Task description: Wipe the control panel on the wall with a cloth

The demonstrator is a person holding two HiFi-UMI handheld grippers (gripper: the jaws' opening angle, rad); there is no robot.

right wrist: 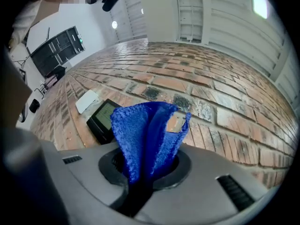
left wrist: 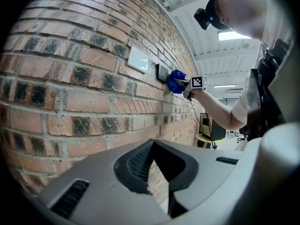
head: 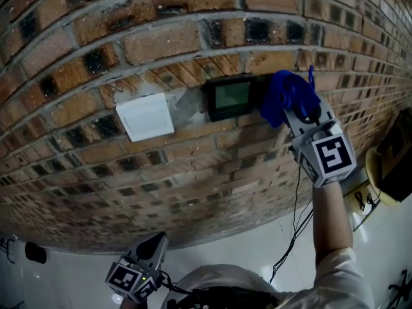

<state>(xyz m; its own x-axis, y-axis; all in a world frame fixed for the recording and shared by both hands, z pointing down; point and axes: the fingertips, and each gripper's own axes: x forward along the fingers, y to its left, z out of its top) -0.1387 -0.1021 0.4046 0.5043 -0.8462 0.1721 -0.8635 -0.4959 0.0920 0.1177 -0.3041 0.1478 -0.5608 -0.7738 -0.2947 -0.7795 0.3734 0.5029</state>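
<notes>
The control panel is a black box with a green screen, fixed to the brick wall. My right gripper is raised just right of it and shut on a blue cloth. The bunched cloth lies against the bricks at the panel's right edge. In the right gripper view the cloth stands up out of the shut jaws, with the panel down to its left. My left gripper hangs low near my body, shut and holding nothing. The left gripper view shows the panel and the cloth far along the wall.
A white blank cover plate sits on the wall left of the panel. A dark monitor and a yellow round table stand at the right. Thin cables hang below my right arm over the pale floor.
</notes>
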